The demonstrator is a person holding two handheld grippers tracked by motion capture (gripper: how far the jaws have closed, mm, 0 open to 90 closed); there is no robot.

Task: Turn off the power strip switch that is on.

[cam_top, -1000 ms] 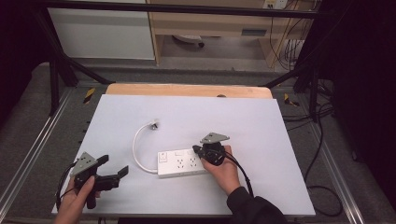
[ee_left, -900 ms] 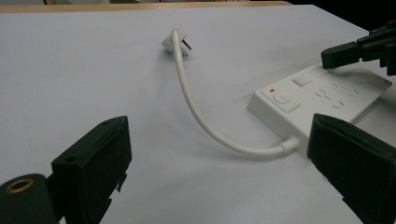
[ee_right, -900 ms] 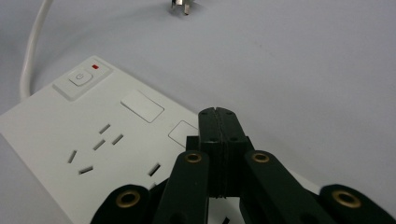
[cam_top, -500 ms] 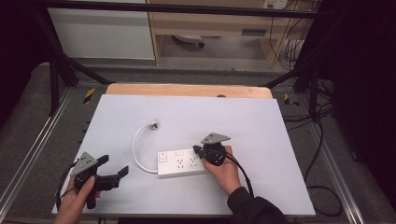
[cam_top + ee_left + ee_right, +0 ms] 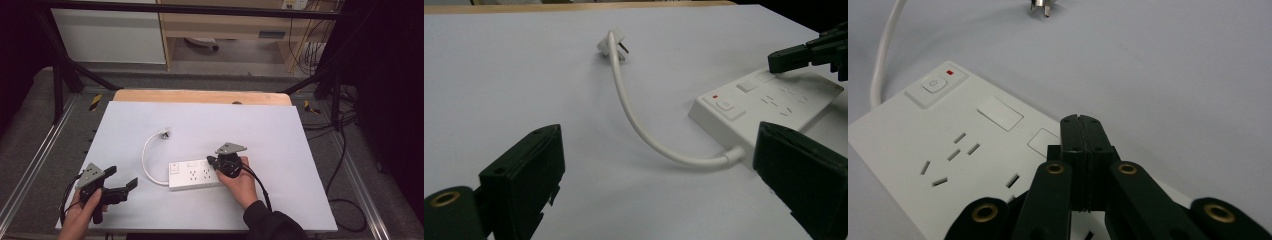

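A white power strip [image 5: 194, 175] lies flat on the white table top [image 5: 280, 135], with a red-lit switch [image 5: 936, 82] at its left end. Its short white cable [image 5: 146, 162] arcs up to a plug [image 5: 164, 134] lying loose on the table. My right gripper [image 5: 211, 161] is shut with nothing between its jaws. Its tips [image 5: 1081, 125] hang just over the strip's right part, near two flat white squares; I cannot tell if they touch. My left gripper [image 5: 121, 177] stands open at the front left, apart from the strip, its jaws wide around nothing [image 5: 659, 165].
A wooden edge [image 5: 200, 96] runs along the table's far side. Metal frame rails [image 5: 35, 165] flank the table, and black cables [image 5: 345, 200] lie on the floor at the right. Bare table surface stretches behind and to the right of the strip.
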